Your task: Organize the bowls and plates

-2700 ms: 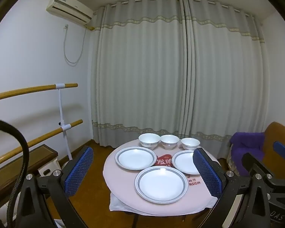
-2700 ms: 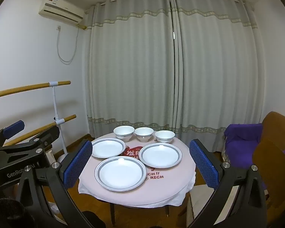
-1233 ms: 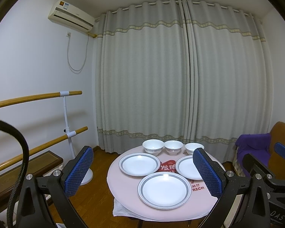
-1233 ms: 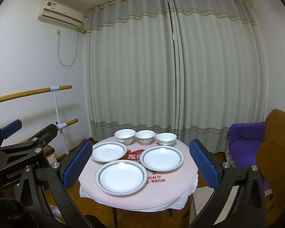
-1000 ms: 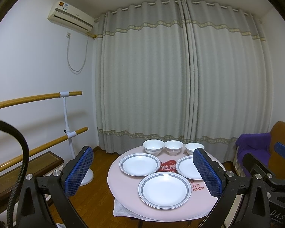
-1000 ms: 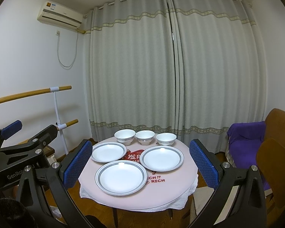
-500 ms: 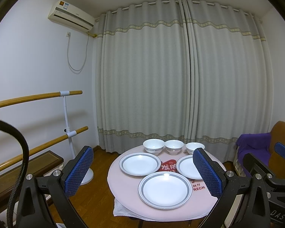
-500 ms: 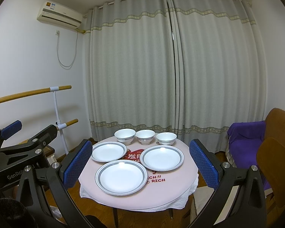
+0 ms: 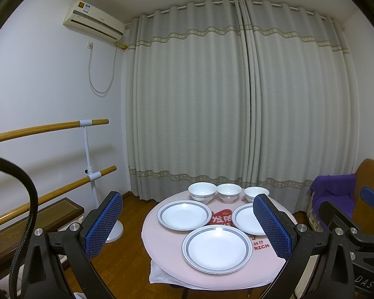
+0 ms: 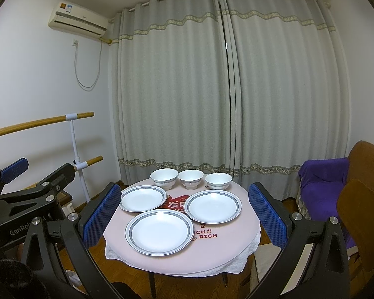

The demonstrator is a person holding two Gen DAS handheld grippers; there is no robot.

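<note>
A round table with a pink cloth holds three white plates with grey rims: a near one, a left one and a right one. Three white bowls stand in a row behind them: left, middle, right. My left gripper and right gripper are both open and empty, held in the air short of the table.
Grey curtains hang behind the table. Wooden ballet bars on a white stand run along the left wall, with a low bench below. A brown sofa with a purple throw and a wooden chair back stand at the right.
Both views have tilted up slightly over the earlier frames, so the table sits lower in view. In the last second almost nothing has moved. Both grippers stay open.
</note>
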